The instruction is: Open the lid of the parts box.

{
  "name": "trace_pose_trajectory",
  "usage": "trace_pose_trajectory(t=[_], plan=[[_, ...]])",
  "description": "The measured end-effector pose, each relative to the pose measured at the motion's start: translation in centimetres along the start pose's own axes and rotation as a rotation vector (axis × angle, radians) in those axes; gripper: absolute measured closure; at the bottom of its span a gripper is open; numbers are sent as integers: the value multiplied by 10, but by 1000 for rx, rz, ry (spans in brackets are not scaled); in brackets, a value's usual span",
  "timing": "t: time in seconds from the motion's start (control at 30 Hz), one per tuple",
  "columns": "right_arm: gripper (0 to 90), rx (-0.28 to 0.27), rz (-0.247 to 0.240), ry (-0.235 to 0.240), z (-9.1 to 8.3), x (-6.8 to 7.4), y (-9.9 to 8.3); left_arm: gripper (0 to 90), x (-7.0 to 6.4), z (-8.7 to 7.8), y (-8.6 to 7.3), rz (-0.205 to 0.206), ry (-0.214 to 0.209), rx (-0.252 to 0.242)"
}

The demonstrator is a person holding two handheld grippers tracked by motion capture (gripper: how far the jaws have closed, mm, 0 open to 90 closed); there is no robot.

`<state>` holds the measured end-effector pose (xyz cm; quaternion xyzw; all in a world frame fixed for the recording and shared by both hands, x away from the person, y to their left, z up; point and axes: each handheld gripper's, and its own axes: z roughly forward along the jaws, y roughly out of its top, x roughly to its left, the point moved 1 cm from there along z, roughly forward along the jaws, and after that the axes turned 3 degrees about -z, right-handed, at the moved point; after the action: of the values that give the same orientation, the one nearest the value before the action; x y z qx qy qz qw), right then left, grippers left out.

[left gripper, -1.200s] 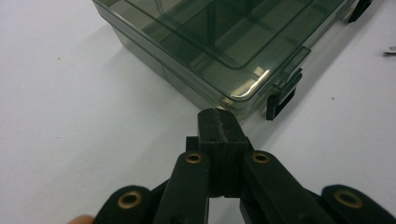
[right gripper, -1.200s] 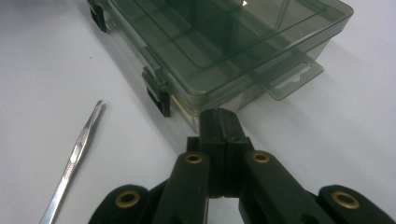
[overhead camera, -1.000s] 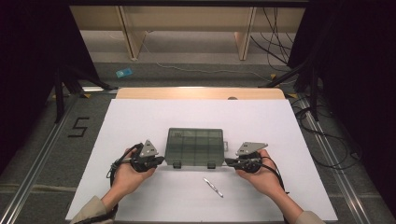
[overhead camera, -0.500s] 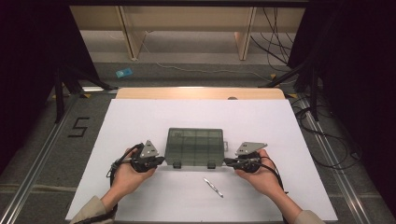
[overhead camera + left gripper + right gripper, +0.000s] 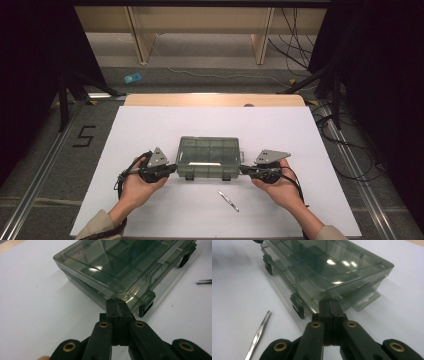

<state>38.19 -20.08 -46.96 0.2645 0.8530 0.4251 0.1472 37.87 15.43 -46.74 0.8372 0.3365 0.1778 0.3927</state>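
Two grippers: both with jaws pressed together and nothing between them, tips against the box's near corners.
Tweezers (image 5: 228, 200): nearest the person, just in front of the box and toward its right end, lying at a slant on the white table (image 5: 150, 125).
Left gripper (image 5: 173, 167): at the box's near-left corner, tips touching the wall just under the lid edge; the left gripper view shows them beside a front latch (image 5: 146, 308).
Right gripper (image 5: 243, 170): at the box's near-right corner, closed tips against the wall beside the hang tab (image 5: 365, 300).
Box (image 5: 209, 157): smoky clear plastic, lid down, between the two grippers, long axis running left to right.
Key relation: the box lies straight ahead of both tips, each hand equally near its own end, so a lift or a push looks likely to be shared.
Beyond the box: bare white table, then a wooden edge (image 5: 215, 100).
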Motion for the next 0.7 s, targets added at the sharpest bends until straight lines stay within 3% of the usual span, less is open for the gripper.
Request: trace_pose_trajectory(t=[0.3,0.37,0.4,0.5,0.6,0.7], plan=[[900,-47,14,-10,-4,-2,7,899,1,-3,7,-19,0,-45],[900,-61,4,-15,-4,-3,8,900,2,-4,9,-5,18,-56],[900,-61,4,-15,-4,-3,8,900,0,-4,9,-34,17,-76],[900,-75,6,-21,-5,-3,11,900,3,-5,12,-16,29,-89],[900,-82,9,-22,-5,-4,13,900,1,-4,13,-52,22,-103],[900,-89,10,-23,-5,-5,14,900,2,-4,15,-30,30,-110]])
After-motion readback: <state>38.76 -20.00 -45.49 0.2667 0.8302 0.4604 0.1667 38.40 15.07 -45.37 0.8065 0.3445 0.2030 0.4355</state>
